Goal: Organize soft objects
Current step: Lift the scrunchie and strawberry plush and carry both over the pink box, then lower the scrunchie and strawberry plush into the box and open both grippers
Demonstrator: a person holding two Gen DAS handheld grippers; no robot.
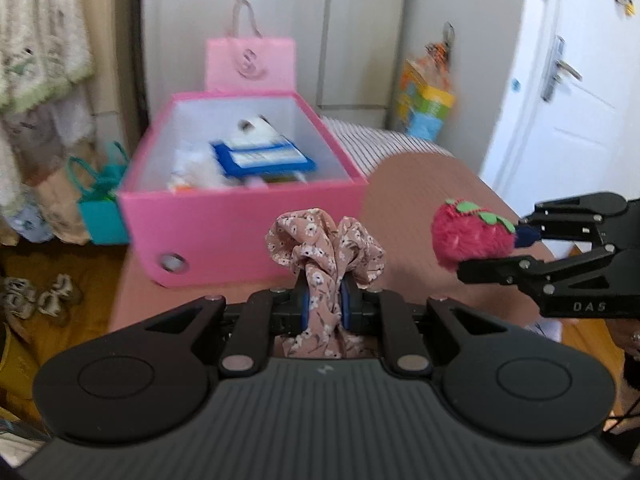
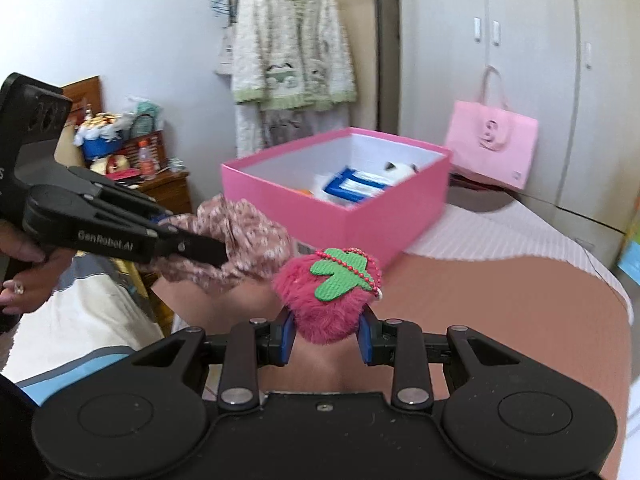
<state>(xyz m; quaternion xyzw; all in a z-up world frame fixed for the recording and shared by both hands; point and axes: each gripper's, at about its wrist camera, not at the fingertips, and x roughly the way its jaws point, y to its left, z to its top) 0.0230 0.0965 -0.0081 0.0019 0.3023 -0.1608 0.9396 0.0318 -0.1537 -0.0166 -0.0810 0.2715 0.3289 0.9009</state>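
The pink box [image 1: 244, 216] stands open on the brown bed cover [image 1: 420, 196], ahead of both grippers. In the left wrist view it fills the middle of the frame, directly above the left gripper [image 1: 323, 302], with its long side running from left to right. In the right wrist view the box [image 2: 336, 184] is in the upper middle, a little to the right of straight ahead, and one corner points toward the camera. I judge that the left gripper is somewhat nearer to the box, but the difference is small.

The left gripper is almost closed: its blue pads pinch a floral scrunchie [image 1: 324, 252], and the cloth bunches above the pads and hangs below them. The right gripper [image 2: 326, 338] is wider, about half open, and it squeezes a red plush strawberry [image 2: 326, 304] with a green felt leaf and a bead chain. In the left wrist view the strawberry [image 1: 472, 236] is at the right middle, beside the scrunchie but not touching it.

Both things seem to be in the air, above the cover. Inside the box there are already some things, a blue and white packet [image 1: 262, 158] among them.
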